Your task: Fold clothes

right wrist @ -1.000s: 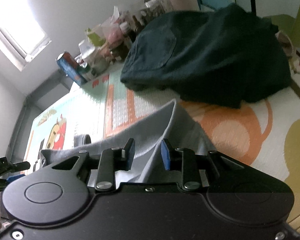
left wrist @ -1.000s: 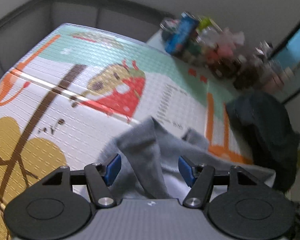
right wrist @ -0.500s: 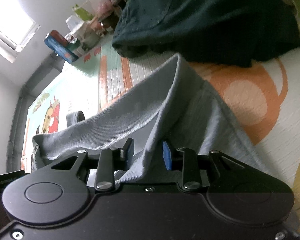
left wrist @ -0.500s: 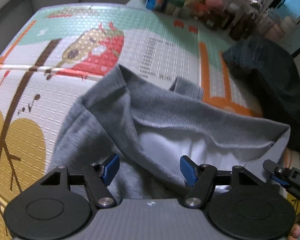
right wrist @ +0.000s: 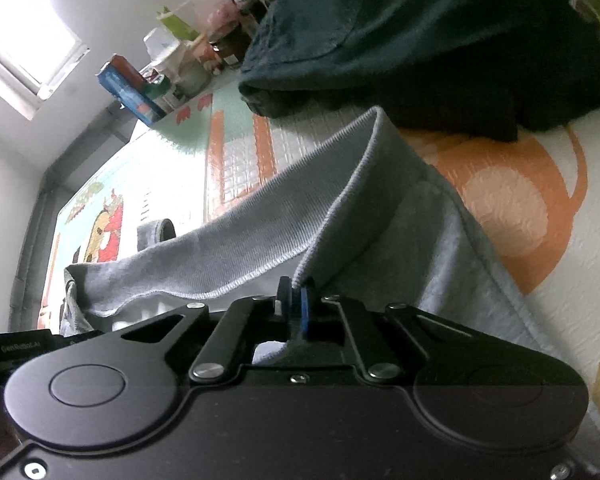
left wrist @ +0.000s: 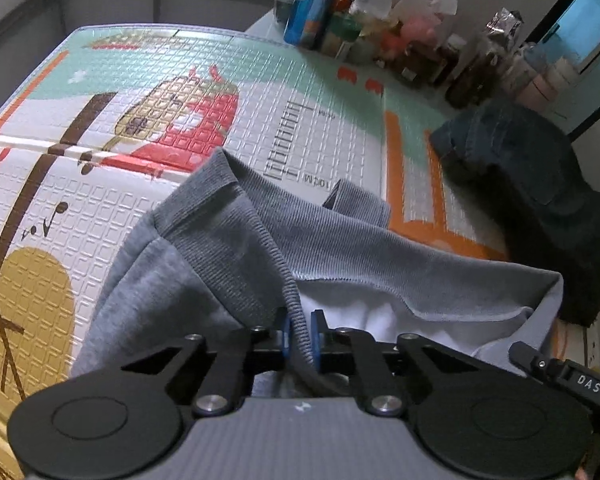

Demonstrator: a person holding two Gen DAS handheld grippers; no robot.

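Both grippers, left gripper (left wrist: 300, 334) and right gripper (right wrist: 294, 300), pinch the grey sweatshirt's ribbed hem (left wrist: 340, 240), apparently mid-fold; next needs an even carry.

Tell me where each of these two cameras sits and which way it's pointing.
Left wrist: behind the left gripper, looking across the colourful play mat toward cluttered bottles; a fingertip at the bottom right corner.
Right wrist: behind the right gripper, rolled sideways, facing the window; no body clearly visible.
Shared: both grip the grey ribbed-hem sweatshirt, with the dark blue denim garment beyond.
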